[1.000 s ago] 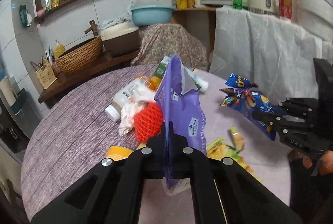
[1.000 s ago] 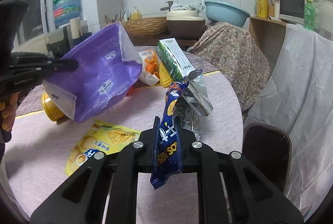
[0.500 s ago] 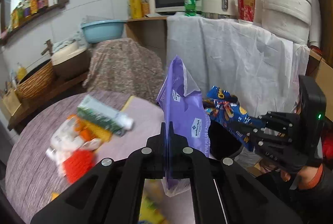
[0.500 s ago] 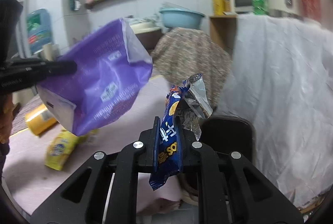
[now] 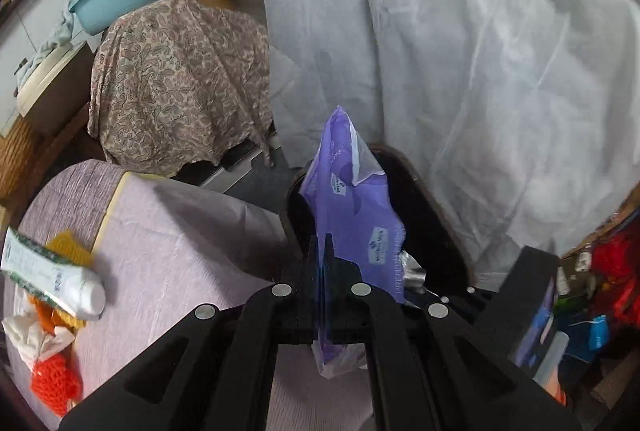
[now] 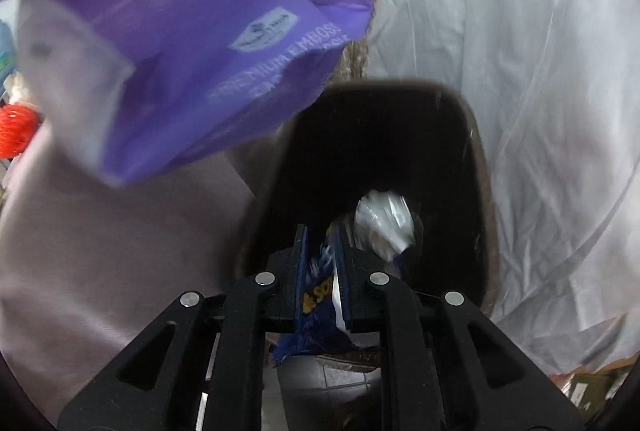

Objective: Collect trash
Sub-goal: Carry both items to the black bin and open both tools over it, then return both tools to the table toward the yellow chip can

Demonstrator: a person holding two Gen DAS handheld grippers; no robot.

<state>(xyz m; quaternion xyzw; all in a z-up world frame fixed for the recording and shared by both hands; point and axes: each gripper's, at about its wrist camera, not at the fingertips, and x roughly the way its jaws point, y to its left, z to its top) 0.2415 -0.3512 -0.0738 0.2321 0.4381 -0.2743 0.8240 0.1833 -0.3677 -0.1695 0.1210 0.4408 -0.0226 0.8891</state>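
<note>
My left gripper (image 5: 323, 251) is shut on a purple plastic wrapper (image 5: 352, 215), held upright over the mouth of a dark trash bin (image 5: 436, 207) beside the table. The wrapper also shows at upper left of the right wrist view (image 6: 224, 43). My right gripper (image 6: 323, 251) holds a blue snack bag (image 6: 318, 295) between its fingers, right above the bin's rim (image 6: 472, 135); its silver inside (image 6: 384, 219) hangs into the bin. The jaws stand slightly apart around the blurred bag.
The round table with a lilac cloth (image 5: 172, 231) lies left of the bin, holding a white-and-green tube (image 5: 52, 275), crumpled tissue (image 5: 32, 335) and an orange-red net (image 5: 56, 383). White sheeting (image 5: 480, 71) hangs behind the bin. A paisley-covered object (image 5: 176, 79) stands behind the table.
Both grippers have swung right, away from the table, and tilted down over the bin. The right jaws have parted a little around the blue bag. The purple wrapper stays gripped.
</note>
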